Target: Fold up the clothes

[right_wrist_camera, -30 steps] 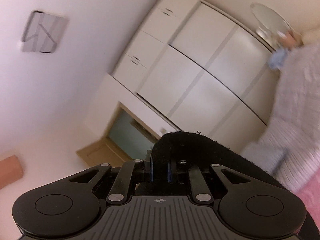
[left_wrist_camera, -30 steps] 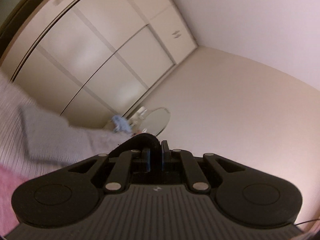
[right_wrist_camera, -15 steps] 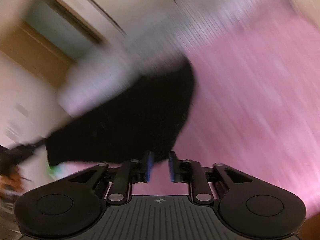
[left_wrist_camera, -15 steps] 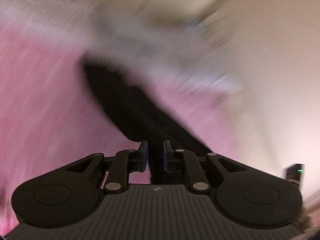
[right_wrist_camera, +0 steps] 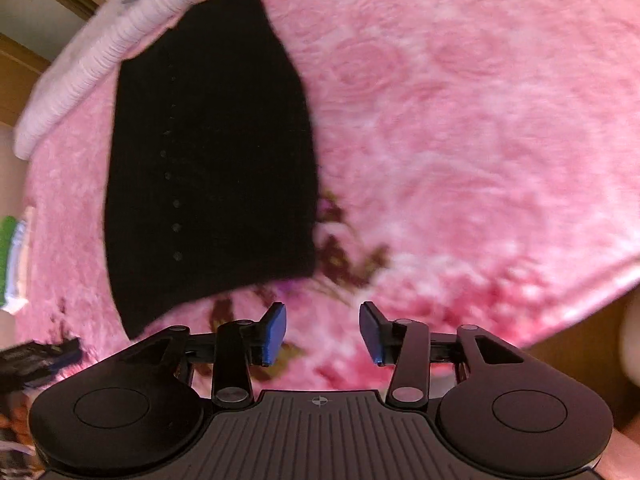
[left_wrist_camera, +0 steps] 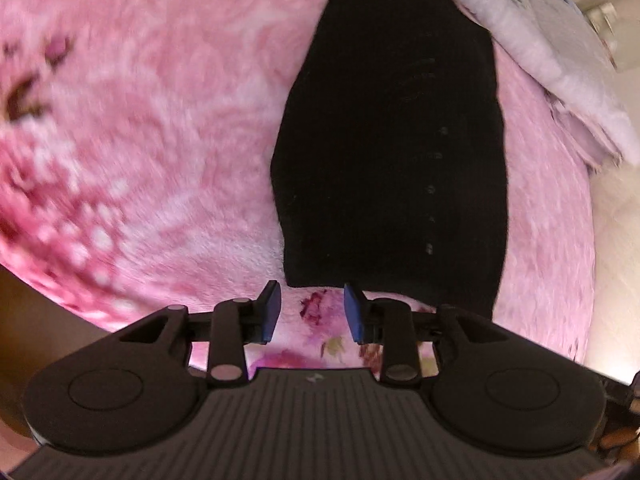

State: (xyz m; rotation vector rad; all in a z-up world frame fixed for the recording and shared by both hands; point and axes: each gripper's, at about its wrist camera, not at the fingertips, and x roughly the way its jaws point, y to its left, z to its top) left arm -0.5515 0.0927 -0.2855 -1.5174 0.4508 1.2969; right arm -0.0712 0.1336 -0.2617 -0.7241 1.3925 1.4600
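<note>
Black buttoned garment [left_wrist_camera: 392,152] flat on pink blanket [left_wrist_camera: 160,128]

The flat black knitted garment [left_wrist_camera: 392,140] runs past the top edge in the left wrist view; the pale lilac ribbed fabric [right_wrist_camera: 100,44] is cut off at top left; the green-and-white object [right_wrist_camera: 10,258] at the left edge is unidentifiable.

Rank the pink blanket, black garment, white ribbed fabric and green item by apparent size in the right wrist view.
1. pink blanket, filling most of the frame
2. black garment
3. white ribbed fabric, partly cut off at the edge
4. green item, a sliver at the left border
</note>
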